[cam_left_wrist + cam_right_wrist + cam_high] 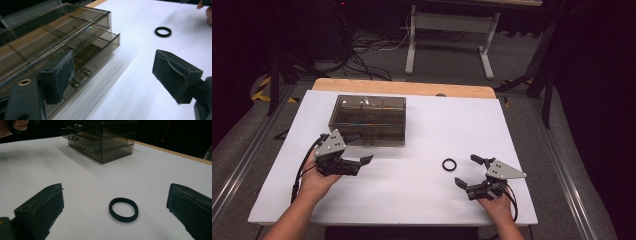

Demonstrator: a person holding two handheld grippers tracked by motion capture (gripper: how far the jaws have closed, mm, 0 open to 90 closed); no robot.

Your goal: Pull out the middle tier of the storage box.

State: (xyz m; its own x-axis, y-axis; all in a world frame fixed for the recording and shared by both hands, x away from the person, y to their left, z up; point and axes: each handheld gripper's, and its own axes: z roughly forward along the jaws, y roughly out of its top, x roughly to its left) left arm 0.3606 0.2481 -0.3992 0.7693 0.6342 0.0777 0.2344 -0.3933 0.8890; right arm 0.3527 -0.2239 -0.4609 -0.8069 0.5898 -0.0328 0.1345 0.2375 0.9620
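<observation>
White sheet covers the surface (422,200), wood edge at the back, dark room with cables and a white stand behind. Landmark: the smoky clear drawer box (367,120), back left on the sheet. One drawer (100,48) sticks out a little on its front face; small metal knobs (80,77) show on the drawers.

Left gripper (362,161) sits just in front of the box's front left corner, jaws wide, nothing between the pads (62,75).

Black ring (449,164) lies flat on the sheet, well to the right of the box and nearer the person, touching nothing.

Right gripper (468,172) is just beyond the ring on the side away from the box, jaws spread wide and aimed at it; the ring (123,209) sits between and ahead of the pads (47,205), not touched.

Handling guess: the ring looks like a soft hair tie or rubber band, light, bendy, not fragile, and it lies low. Best bet is to pinch one side of the loop across its thickness, gripper tipped down. A drawer should slide with a pull on its knob.
</observation>
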